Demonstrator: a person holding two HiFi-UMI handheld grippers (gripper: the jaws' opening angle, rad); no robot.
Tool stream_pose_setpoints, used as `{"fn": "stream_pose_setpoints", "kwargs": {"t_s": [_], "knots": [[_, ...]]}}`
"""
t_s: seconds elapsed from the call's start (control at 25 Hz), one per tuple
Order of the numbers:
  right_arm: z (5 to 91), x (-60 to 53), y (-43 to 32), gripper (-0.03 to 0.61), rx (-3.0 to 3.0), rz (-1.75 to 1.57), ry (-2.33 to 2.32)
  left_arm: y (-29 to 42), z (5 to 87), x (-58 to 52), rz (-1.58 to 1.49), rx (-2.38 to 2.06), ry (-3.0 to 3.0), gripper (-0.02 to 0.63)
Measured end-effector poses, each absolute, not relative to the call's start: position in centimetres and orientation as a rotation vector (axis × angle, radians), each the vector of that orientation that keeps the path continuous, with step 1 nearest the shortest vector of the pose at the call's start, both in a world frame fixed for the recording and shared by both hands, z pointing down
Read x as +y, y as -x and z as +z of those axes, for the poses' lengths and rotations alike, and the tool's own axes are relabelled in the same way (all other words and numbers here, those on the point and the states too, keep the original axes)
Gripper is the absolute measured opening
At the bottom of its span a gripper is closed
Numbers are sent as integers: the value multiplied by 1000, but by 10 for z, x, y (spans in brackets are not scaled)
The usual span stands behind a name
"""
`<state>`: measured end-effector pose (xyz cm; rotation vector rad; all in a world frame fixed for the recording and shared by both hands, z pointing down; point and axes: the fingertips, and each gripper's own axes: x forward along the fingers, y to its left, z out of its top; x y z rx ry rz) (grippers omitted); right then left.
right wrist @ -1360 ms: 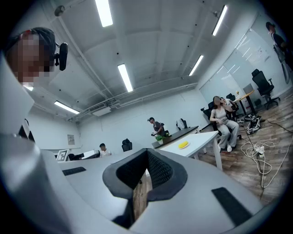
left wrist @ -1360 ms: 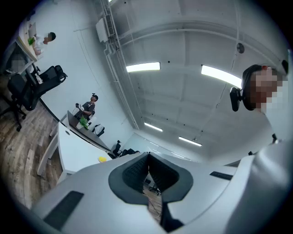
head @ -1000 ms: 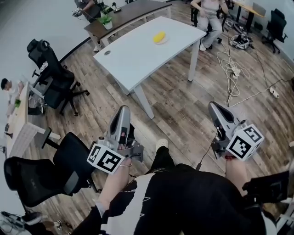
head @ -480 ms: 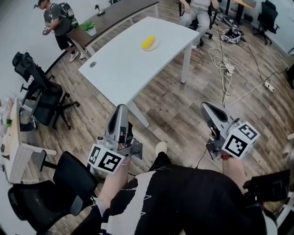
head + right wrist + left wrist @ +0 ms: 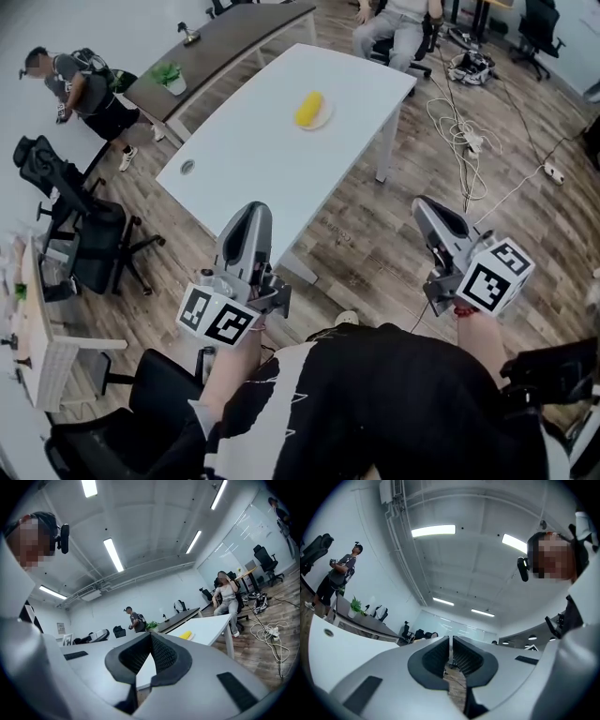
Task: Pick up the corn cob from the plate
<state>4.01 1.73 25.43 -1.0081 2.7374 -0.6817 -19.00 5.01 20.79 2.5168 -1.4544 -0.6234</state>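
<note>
1. Since the earlier frames the white worktop [image 5: 246,164] sits closer and lower in the head view. Its near corner now lies just ahead of the left tool [image 5: 250,210], where a stretch of wooden floor [image 5: 375,239] showed before.
2. The corn cob [image 5: 309,108] has not left its plate [image 5: 325,121]. It lies toward the far end of the worktop, well apart from both tools.
3. The left tool's jaws are pressed together with only a hairline slit between them, and nothing is in it.
4. The right tool [image 5: 424,205] also has its jaws closed tip to tip and empty. It hangs over bare floor to the right of the worktop's edge.
5. Open floor runs along the worktop's right side, past its white leg [image 5: 385,150].
6. Farther right, loose cables [image 5: 466,131] trail over the boards.
7. On the left, black office chairs [image 5: 89,239] crowd the strip between the worktop and a side desk [image 5: 37,347].
8. A standing person [image 5: 84,86] is now seen at the far left, beside the dark desk [image 5: 225,37] with its small plant [image 5: 169,73].
9. A seated person [image 5: 394,23] remains beyond the worktop's far end.
</note>
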Motion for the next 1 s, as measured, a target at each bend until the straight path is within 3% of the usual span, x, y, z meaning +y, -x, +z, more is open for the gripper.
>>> {"fn": "stream_pose_setpoints", "kwargs": {"t_s": [1.0], "knots": [[279, -78, -8, 14, 2742, -699, 1132, 216, 284, -72, -419, -1402, -2339, 17]]}}
